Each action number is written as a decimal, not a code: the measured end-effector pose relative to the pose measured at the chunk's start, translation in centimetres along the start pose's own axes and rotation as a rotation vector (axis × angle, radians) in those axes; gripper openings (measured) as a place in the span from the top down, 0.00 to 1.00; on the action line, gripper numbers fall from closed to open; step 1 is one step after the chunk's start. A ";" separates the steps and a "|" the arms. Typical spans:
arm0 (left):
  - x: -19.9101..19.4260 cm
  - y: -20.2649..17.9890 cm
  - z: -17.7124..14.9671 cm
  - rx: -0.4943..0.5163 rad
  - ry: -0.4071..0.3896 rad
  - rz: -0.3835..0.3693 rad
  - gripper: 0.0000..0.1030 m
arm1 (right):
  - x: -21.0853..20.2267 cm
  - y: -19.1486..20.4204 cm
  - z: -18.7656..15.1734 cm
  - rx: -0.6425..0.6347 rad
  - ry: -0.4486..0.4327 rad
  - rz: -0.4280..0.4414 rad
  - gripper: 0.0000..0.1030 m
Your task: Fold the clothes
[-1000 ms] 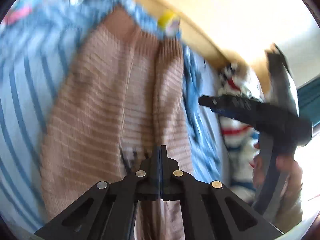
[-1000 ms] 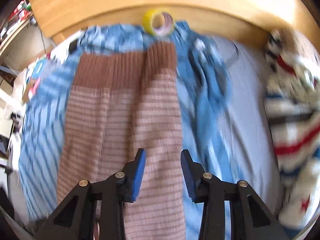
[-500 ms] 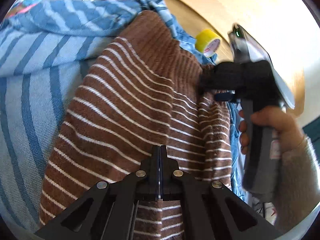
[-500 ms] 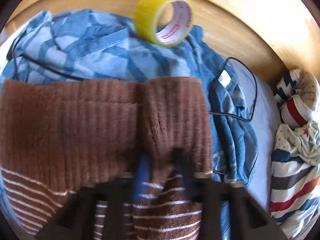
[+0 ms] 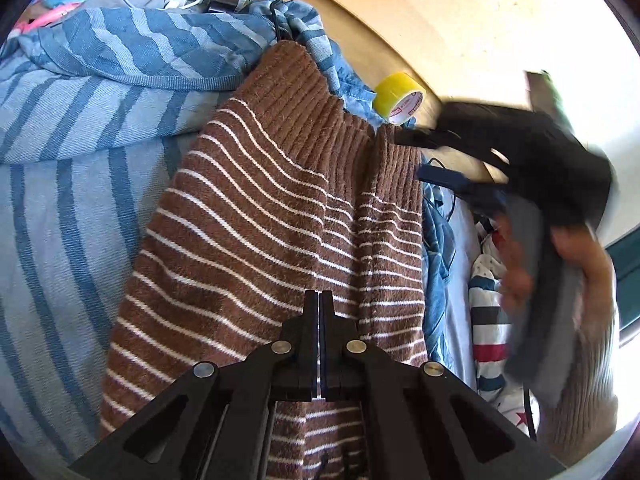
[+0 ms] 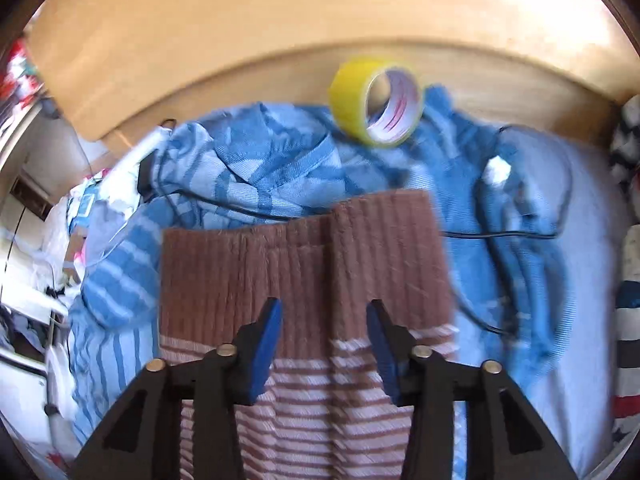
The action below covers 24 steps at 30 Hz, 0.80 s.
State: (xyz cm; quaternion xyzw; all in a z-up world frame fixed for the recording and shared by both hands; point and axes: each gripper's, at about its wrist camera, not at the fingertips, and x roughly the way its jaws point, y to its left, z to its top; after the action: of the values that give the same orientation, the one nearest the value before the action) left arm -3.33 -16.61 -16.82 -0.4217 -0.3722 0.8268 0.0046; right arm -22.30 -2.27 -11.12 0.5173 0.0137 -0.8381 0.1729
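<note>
My left hand-held gripper is clenched, its two black fingers pressed flat together, and I cannot tell whether any fabric is pinched between them; it points down over the brown knitted garment with thin white stripes, which lies spread directly beneath and ahead of it. My right hand-held gripper has its blue-padded jaws apart and opening, nothing pressed between the pads, with the ribbed plain-brown band of the same garment lying under the gap and just past the fingertips. From the left wrist view I see that right tool off to the right and ahead, blurred, its tips near the far right corner of the ribbed band, with the person's hand and a fuzzy beige sleeve behind it. Beyond the garment, farther from both grippers, a rumpled blue striped blanket spreads under and to the left of it, on the bed. Past the ribbed band a roll of yellow tape rests against the light wooden headboard. A thin black cable runs across the blue cloth to the right of the right gripper, and farther right lies a bundle of white fabric with navy and red stripes.
</note>
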 end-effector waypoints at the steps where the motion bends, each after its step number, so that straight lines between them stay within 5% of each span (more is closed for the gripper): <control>1: -0.3 0.1 0.0 -0.002 0.007 -0.009 1.00 | -0.8 -0.3 -0.9 -0.021 -0.005 -0.035 0.68; 5: -2.3 0.2 -0.5 -0.010 0.042 -0.038 1.00 | -2.8 -2.2 -6.2 -0.067 0.068 -0.097 0.80; 12: -9.0 2.0 -4.1 -0.072 0.145 -0.025 1.00 | 0.3 -4.4 -16.6 0.098 0.341 -0.039 0.78; 15: -12.1 3.2 -6.4 -0.134 0.171 -0.026 1.00 | -0.1 -2.4 -15.7 -0.009 0.336 -0.110 0.76; 18: -14.9 4.4 -8.6 -0.204 0.176 -0.017 1.00 | -4.1 -1.8 -15.0 0.080 0.289 -0.011 0.69; 21: -17.4 5.4 -10.9 -0.278 0.182 -0.002 1.00 | -9.9 -1.6 -16.8 0.178 0.212 0.087 0.52; 24: -18.6 5.8 -12.9 -0.319 0.220 -0.058 1.00 | -15.4 -1.8 -20.5 0.213 0.117 0.129 0.52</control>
State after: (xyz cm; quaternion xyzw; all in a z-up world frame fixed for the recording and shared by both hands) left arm 19.46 -18.88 -12.20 -0.4941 -0.5077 0.7057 0.0025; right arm 1.04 7.84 -7.45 0.5807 -0.0987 -0.7902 0.1694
